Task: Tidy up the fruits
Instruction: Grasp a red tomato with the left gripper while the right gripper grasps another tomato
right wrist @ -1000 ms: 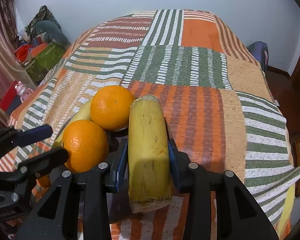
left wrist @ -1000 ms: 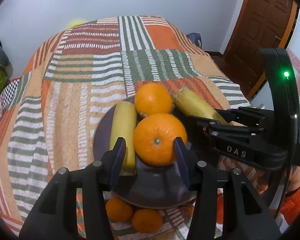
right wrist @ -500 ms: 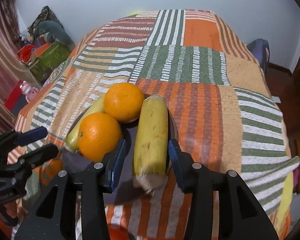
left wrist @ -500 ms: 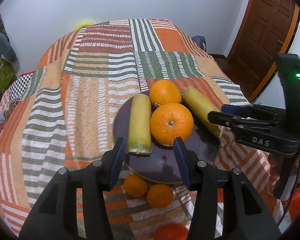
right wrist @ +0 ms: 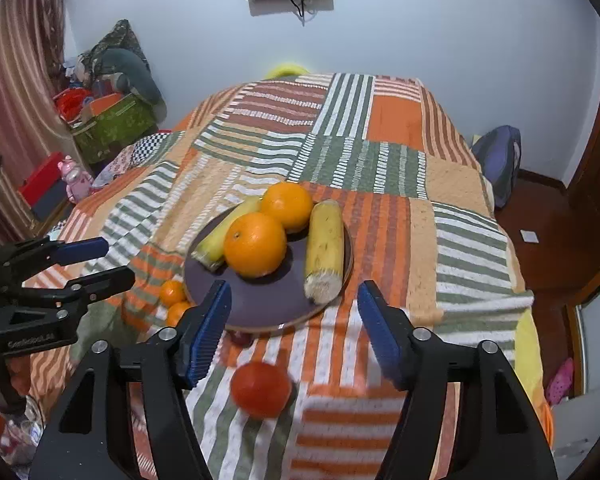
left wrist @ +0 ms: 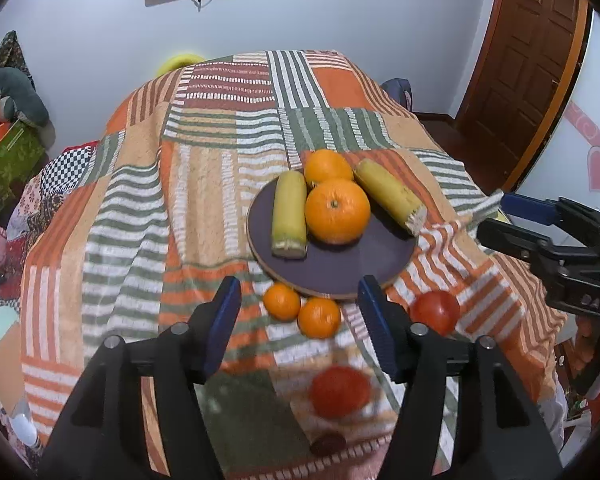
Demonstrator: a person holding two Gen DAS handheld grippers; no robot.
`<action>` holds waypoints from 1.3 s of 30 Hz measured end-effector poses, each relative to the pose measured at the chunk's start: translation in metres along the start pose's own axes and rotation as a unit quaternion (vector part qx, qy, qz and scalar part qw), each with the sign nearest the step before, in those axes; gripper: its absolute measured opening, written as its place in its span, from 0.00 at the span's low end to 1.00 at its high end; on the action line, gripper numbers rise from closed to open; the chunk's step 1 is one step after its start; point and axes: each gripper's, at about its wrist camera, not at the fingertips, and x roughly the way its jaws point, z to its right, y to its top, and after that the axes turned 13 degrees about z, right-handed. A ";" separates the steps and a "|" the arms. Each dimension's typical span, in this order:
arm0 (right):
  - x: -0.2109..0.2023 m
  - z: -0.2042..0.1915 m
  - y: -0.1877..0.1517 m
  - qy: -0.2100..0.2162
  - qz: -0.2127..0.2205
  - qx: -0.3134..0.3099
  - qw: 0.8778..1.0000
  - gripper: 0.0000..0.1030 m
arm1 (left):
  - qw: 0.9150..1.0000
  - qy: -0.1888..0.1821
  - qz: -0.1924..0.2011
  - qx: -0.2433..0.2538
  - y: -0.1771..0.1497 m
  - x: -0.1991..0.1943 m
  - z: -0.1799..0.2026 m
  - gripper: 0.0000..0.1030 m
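A dark purple plate (left wrist: 340, 270) (right wrist: 268, 300) lies on the patchwork blanket. It holds two oranges (left wrist: 337, 211) (right wrist: 255, 244) between two yellow banana pieces (left wrist: 289, 216) (right wrist: 325, 248). Two small mandarins (left wrist: 319, 317) (right wrist: 172, 292) rest against the plate's near rim. Red tomatoes (left wrist: 435, 312) (right wrist: 261, 388) lie on the blanket nearer me. My left gripper (left wrist: 298, 284) (right wrist: 114, 261) hovers back from the plate, jaws opening, nothing between them. My right gripper (right wrist: 293, 289) (left wrist: 496, 218) hangs over the near rim, jaws opening and empty too.
The blanket covers a bed (right wrist: 380, 168) that drops off on all sides. A wooden door (left wrist: 532, 60) stands at the right. A green box (right wrist: 112, 124) and clutter sit at the left, a backpack (right wrist: 500, 160) on the floor. A small dark fruit (right wrist: 241, 338) lies by the plate.
The left jaws were around the front orange and the right was shut on the banana; both fruits now lie on the plate. Both grippers have pulled back and up, jaws wider.
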 end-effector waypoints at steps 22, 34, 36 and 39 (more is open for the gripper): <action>-0.001 -0.021 -0.072 0.010 -0.050 0.010 0.999 0.63 | 0.996 -0.031 -0.085 -0.015 -0.080 0.019 0.022 0.61; 0.030 -0.024 -0.084 0.009 -0.074 0.007 0.997 0.61 | 0.997 -0.023 -0.075 0.002 -0.091 0.035 0.030 0.47; 0.035 -0.024 -0.084 0.009 -0.078 0.005 0.997 0.54 | 0.997 -0.024 -0.073 -0.001 -0.091 0.036 0.029 0.46; 0.039 -0.023 -0.084 0.007 -0.079 0.003 0.997 0.47 | 0.997 -0.032 -0.075 -0.010 -0.089 0.036 0.025 0.46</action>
